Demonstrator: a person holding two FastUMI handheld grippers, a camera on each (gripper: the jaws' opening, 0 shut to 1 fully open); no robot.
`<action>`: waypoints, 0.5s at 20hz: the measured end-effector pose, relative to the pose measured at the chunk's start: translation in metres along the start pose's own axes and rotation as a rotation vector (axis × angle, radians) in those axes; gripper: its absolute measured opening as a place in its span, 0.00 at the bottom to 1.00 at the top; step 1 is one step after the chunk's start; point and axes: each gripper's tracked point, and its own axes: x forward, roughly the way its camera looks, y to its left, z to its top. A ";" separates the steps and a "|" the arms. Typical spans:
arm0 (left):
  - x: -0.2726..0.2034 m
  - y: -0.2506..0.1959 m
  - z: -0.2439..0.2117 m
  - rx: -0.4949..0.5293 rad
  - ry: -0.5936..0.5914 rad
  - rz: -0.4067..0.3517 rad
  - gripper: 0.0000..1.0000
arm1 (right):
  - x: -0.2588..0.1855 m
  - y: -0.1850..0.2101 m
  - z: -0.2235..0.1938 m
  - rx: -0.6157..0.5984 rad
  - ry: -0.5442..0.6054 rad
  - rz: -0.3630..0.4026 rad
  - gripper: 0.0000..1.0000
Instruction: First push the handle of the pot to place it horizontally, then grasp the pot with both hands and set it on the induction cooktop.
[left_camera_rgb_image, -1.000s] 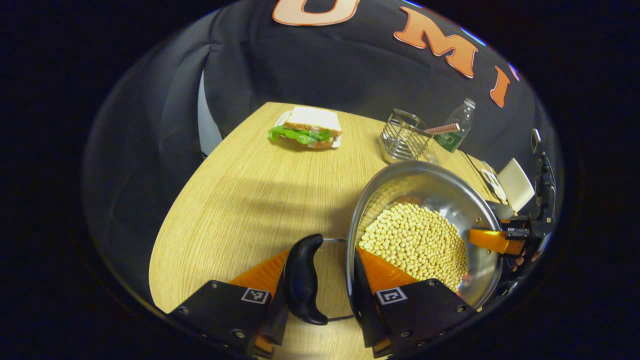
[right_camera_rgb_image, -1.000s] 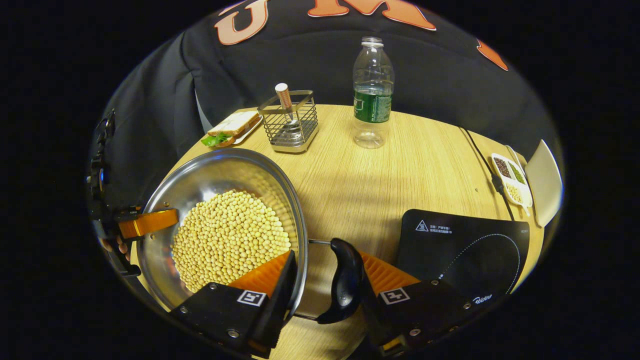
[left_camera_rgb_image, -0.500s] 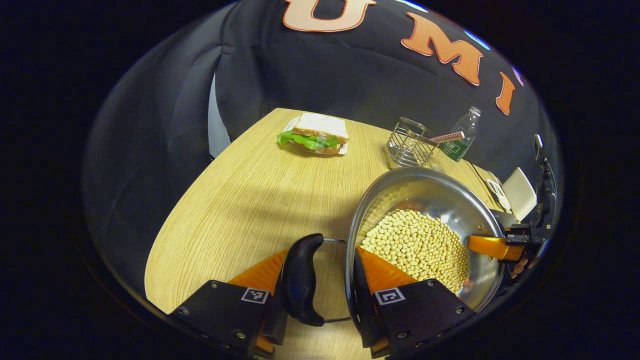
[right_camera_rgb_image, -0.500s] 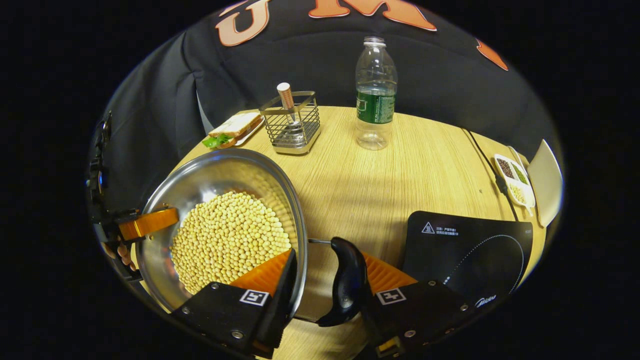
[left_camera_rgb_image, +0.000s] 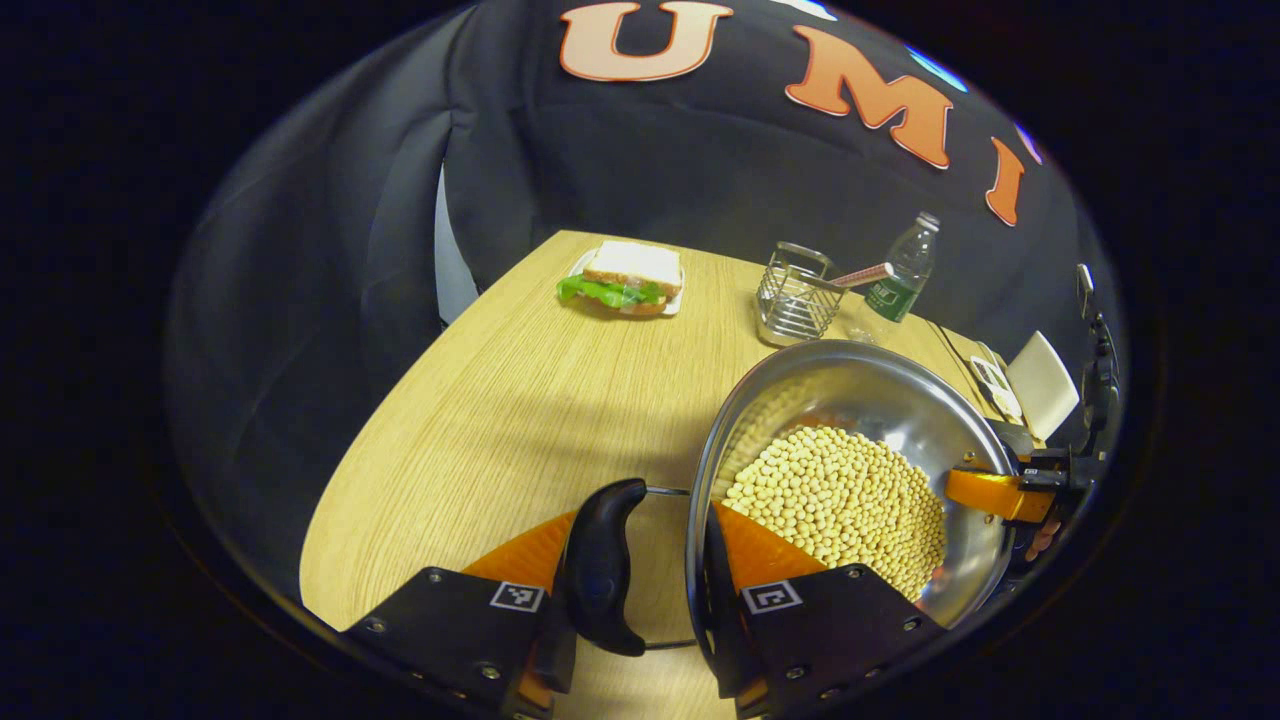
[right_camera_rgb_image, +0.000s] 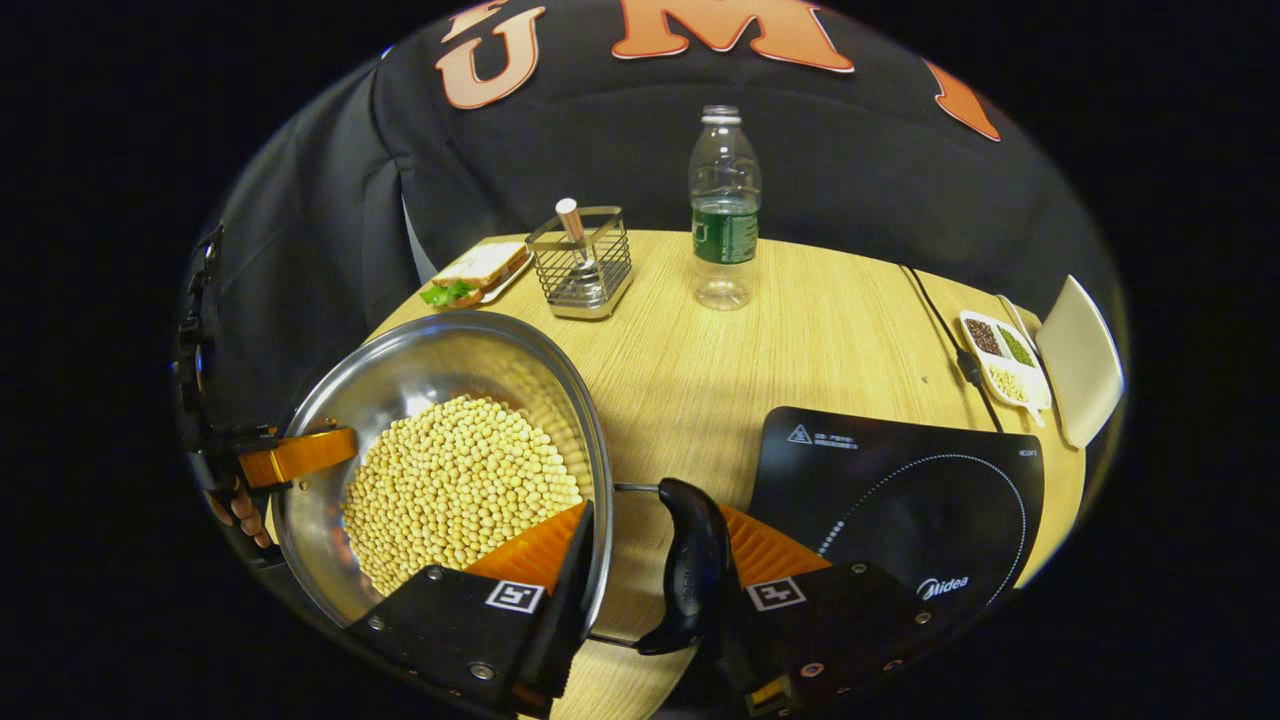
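Observation:
A steel pot (left_camera_rgb_image: 880, 400) (right_camera_rgb_image: 420, 370) holds a heap of yellow soybeans (left_camera_rgb_image: 840, 500) (right_camera_rgb_image: 455, 485). It hangs between both grippers and seems raised off the wooden table (right_camera_rgb_image: 800, 330). My left gripper (left_camera_rgb_image: 645, 565) is shut on the pot, with one finger behind the black side handle (left_camera_rgb_image: 600, 570) and the other inside the rim. At the opposite side my right gripper (right_camera_rgb_image: 650, 565) clamps the other black handle (right_camera_rgb_image: 688, 580) against the rim. The right gripper (left_camera_rgb_image: 1005, 495) also shows in the left gripper view, the left gripper (right_camera_rgb_image: 295, 455) in the right gripper view. The black induction cooktop (right_camera_rgb_image: 900, 500) lies just right of the pot.
At the back of the table are a sandwich on a plate (left_camera_rgb_image: 625, 280) (right_camera_rgb_image: 475, 275), a wire basket (left_camera_rgb_image: 795, 300) (right_camera_rgb_image: 585, 265) and a plastic bottle (right_camera_rgb_image: 725, 210) (left_camera_rgb_image: 900, 280). A cable (right_camera_rgb_image: 950, 340), a small dish of beans (right_camera_rgb_image: 1005, 355) and a white board (right_camera_rgb_image: 1080, 360) lie at the right edge.
Both grippers have carried the pot up and to the right. The cooktop now lies closer to it in the right gripper view. The grips are unchanged.

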 end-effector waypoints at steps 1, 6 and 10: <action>0.000 -0.001 0.000 0.015 -0.014 0.004 0.57 | -0.005 -0.004 0.001 0.013 -0.015 0.003 0.59; -0.003 -0.002 0.008 0.069 -0.078 -0.007 0.59 | -0.034 -0.025 0.012 0.055 -0.078 -0.008 0.55; 0.002 -0.003 0.010 0.111 -0.111 -0.037 0.56 | -0.057 -0.051 0.018 0.087 -0.121 -0.035 0.59</action>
